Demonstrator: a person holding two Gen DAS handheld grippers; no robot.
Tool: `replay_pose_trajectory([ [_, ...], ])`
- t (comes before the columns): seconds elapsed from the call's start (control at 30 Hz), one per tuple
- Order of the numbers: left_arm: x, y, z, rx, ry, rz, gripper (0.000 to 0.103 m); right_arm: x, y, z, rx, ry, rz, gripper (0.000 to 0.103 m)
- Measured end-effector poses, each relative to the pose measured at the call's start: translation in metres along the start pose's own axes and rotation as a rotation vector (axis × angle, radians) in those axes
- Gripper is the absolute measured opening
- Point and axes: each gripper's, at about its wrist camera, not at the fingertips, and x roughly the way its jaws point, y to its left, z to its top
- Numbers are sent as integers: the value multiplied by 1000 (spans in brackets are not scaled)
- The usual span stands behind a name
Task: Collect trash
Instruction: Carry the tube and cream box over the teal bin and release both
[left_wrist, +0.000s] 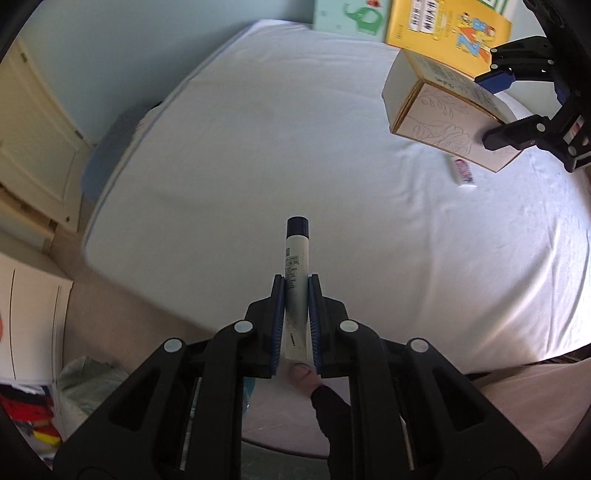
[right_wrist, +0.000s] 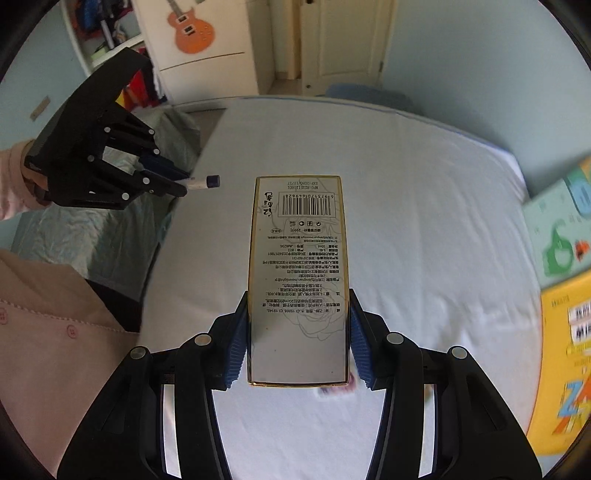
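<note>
Tube (left_wrist: 296, 254) clamped in left gripper (left_wrist: 296, 291), box (right_wrist: 298, 280) in right gripper (right_wrist: 298, 332), above white bed (left_wrist: 258, 147).

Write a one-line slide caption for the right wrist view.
Right gripper clamps a gold-edged box above the white bed; left gripper holds a tube.

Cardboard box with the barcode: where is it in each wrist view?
Left wrist: cardboard box upper right, held by the right gripper above the white bed.
Right wrist: box dead centre, clamped between the jaws, barcode at its far end.
Shared landmark: the yellow book at the bed's edge.
</note>
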Motion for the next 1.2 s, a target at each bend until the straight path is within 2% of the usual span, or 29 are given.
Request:
replay_pose_trajectory([
  [0.3, -22, 96, -77, -197, 0, 71, 11, 53, 70, 103, -144, -18, 126, 49],
  [0.53, -39, 154, -144, -360, 2, 104, 11, 91, 127, 167, -255, -17, 243, 49],
  [0.7, -50, 190, -189, -502, 0, 129, 11, 111, 169, 200, -332, 6, 304, 49],
  [1.07, -60, 231, -257, -668, 42, 193, 13, 149, 246, 250, -414, 29, 437, 49],
  [1.1, -59, 231, -260, -677, 46, 198, 18, 153, 254, 253, -422, 34, 451, 50],
  [1.17, -60, 235, -271, -705, 61, 228, 53, 166, 272, 260, -446, 53, 475, 57],
  [1.2, -61, 237, -276, -725, 67, 254, 79, 173, 279, 264, -455, 67, 468, 81],
])
